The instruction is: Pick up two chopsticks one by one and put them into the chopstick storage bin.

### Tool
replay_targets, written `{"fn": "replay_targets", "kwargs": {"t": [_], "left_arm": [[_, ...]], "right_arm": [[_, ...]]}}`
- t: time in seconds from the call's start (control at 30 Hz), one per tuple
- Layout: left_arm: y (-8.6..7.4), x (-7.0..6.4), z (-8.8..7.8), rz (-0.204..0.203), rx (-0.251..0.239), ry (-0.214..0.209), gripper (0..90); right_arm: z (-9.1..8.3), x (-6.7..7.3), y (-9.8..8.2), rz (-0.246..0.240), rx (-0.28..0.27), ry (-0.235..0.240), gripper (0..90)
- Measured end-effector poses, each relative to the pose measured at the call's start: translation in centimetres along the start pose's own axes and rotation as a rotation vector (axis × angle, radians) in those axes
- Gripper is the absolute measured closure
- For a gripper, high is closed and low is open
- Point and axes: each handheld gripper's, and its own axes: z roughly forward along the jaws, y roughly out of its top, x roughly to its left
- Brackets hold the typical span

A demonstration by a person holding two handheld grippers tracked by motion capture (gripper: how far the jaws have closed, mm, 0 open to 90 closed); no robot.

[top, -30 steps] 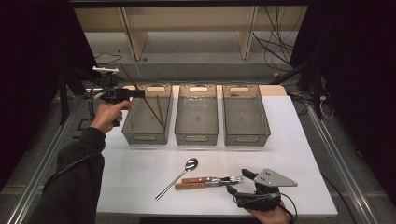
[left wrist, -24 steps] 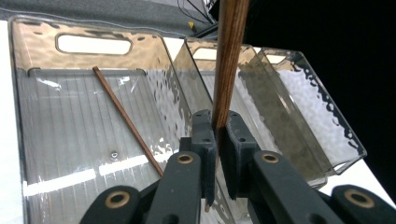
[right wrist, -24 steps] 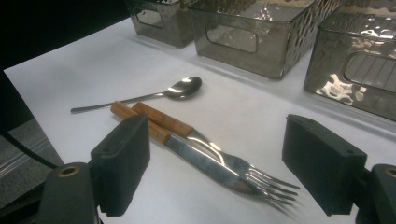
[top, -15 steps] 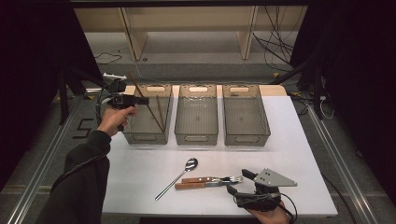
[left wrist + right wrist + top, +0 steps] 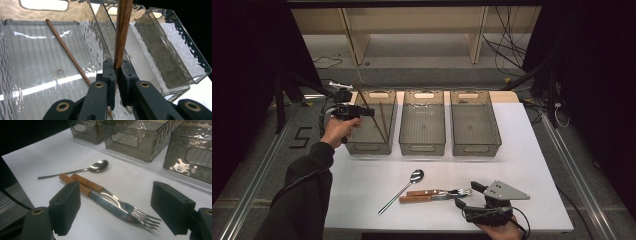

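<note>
Since the earlier frame the left gripper (image 5: 371, 112) has been coming down toward the left bin (image 5: 362, 147), w/ the chopstick (image 5: 122, 32) it carries now dipping lower over that bin. In the left gripper view the jaws are sitting pressed together on the chopstick, pinching it near its lower end, the stick rising up & slightly tilted past the bin's right wall. A second chopstick (image 5: 67, 51) is already lying diagonally on the left bin's ribbed floor. The middle bin (image 5: 423, 125) & right bin (image 5: 474, 125) are standing just beside it in a row across the far side of the white table (image 5: 537, 165).

The right gripper (image 5: 472, 196) is resting at the near edge of the table, not shifting, jaws spread wide & gripping nothing. In the right gripper view the fork (image 5: 117, 201) & knife (image 5: 100, 201), both wooden-handled, are lying side by side & touching, tips pointing into the gap between the jaws. The spoon (image 5: 82, 170) is lying just beyond them, bowl toward the bins.
</note>
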Motion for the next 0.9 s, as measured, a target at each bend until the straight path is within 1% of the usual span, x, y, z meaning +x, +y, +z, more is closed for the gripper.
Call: {"fn": "replay_targets", "kwargs": {"t": [0.33, 0.37, 0.53, 0.67, 0.8, 0.83, 0.9], "left_arm": [[-0.1, -0.4, 0.7, 0.003, 0.031, -0.007, 83.9], [-0.2, -0.4, 0.8, 0.009, 0.039, -0.006, 83.9], [-0.3, -0.6, 1.5, 0.003, 0.063, -0.004, 83.7], [-0.3, -0.6, 1.9, 0.013, 0.080, 0.008, 83.6], [-0.2, -0.7, 2.0, 0.006, 0.080, 0.023, 83.0], [-0.2, -0.7, 2.1, 0.001, 0.081, 0.028, 81.3], [-0.2, -0.7, 2.2, -0.014, 0.084, 0.051, 72.6]], "right_arm": [[0.0, 0.0, 0.0, -0.006, -0.006, -0.006, 25.1], [-0.1, 0.0, 0.0, -0.005, -0.008, -0.007, 25.0], [-0.2, 0.0, 0.0, -0.001, -0.010, -0.009, 25.2], [-0.1, -0.1, 0.0, -0.002, -0.009, -0.008, 25.2], [-0.1, -0.1, 0.0, -0.001, -0.009, -0.007, 25.2], [-0.1, -0.1, 0.0, 0.000, -0.009, -0.007, 25.2], [-0.1, -0.1, 0.0, 0.000, -0.008, -0.007, 25.2]]}}
